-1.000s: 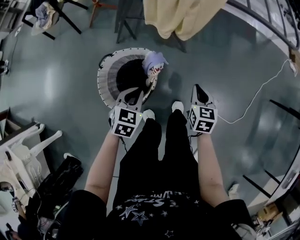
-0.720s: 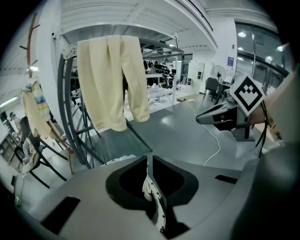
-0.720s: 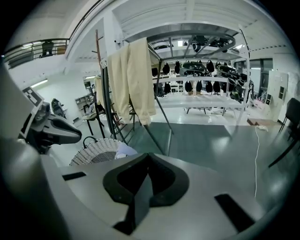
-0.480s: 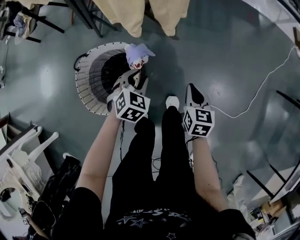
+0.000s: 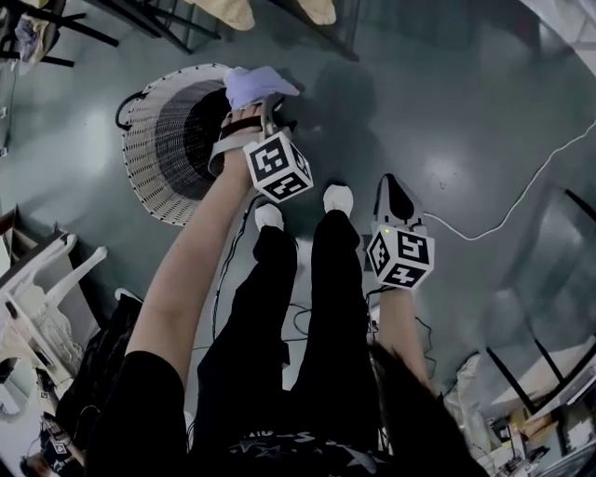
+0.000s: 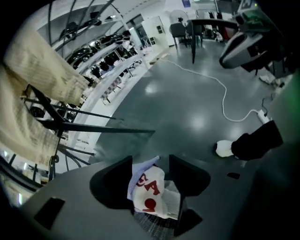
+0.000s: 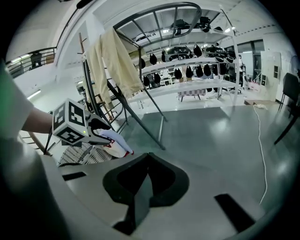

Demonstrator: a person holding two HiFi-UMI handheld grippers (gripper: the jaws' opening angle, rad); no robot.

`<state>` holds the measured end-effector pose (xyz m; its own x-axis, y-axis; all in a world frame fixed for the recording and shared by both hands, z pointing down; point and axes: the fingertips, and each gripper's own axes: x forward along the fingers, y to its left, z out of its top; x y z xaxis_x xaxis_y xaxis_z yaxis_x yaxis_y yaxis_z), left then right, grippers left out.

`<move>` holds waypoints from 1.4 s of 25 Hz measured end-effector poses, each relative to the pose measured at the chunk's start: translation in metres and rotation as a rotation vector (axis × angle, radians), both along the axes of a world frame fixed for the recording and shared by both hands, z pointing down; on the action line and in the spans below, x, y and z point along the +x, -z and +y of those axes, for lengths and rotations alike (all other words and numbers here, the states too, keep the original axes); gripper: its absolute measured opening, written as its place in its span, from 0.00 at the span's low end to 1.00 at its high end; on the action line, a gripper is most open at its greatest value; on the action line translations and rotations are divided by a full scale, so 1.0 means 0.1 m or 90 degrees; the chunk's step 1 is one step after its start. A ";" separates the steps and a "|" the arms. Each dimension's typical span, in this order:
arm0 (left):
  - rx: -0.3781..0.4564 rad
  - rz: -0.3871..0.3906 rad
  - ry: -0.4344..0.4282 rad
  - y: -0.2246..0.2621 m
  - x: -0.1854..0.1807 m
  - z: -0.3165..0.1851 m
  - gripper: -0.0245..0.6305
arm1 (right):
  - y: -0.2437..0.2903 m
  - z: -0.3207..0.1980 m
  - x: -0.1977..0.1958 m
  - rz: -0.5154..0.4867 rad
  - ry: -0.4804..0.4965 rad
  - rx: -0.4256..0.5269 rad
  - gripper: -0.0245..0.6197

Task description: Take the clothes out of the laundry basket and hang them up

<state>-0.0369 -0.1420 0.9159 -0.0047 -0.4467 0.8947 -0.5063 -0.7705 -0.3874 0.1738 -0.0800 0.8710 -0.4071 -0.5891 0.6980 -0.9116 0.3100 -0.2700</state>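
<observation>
A round wicker laundry basket (image 5: 154, 158) stands on the grey floor ahead of my feet. A pale lilac-and-white garment with red print (image 5: 253, 86) lies over its far right rim. My left gripper (image 5: 250, 112) reaches across the basket to it. In the left gripper view the garment (image 6: 150, 192) sits between the opening jaws of that gripper (image 6: 152, 169), against the left one, with a gap at the right one. My right gripper (image 5: 396, 186) hangs beside my right leg, shut and empty (image 7: 146, 161). The right gripper view shows the left gripper (image 7: 110, 133) at the garment (image 7: 119, 142).
A drying rack with cream cloth (image 7: 115, 61) stands just beyond the basket, its dark legs (image 5: 168, 14) on the floor. A white cable (image 5: 521, 200) runs over the floor at right. White plastic chairs (image 5: 37, 298) stand at left. My shoes (image 5: 337, 197) are close behind the basket.
My left gripper has moved forward from the basket's near edge to the garment on its rim, and its jaws have spread. The right gripper stays by my leg.
</observation>
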 end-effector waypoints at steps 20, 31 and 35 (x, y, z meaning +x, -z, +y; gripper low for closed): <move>-0.096 -0.299 -0.091 -0.96 -0.59 -0.39 0.44 | -0.41 -0.10 -0.10 -0.017 0.024 -0.021 0.06; 0.034 -0.223 -0.048 -0.57 -0.56 -0.61 0.09 | -0.21 -0.29 -0.21 -0.008 0.041 -0.007 0.06; 0.054 -0.141 -0.013 -0.26 -0.50 -0.61 0.08 | -0.06 -0.34 -0.27 -0.004 0.041 -0.003 0.06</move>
<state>-0.0871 -0.2028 0.9415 -0.1867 -0.5221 0.8322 -0.3872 -0.7394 -0.5508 0.1470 -0.1142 0.8775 -0.4483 -0.5586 0.6978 -0.8881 0.3670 -0.2768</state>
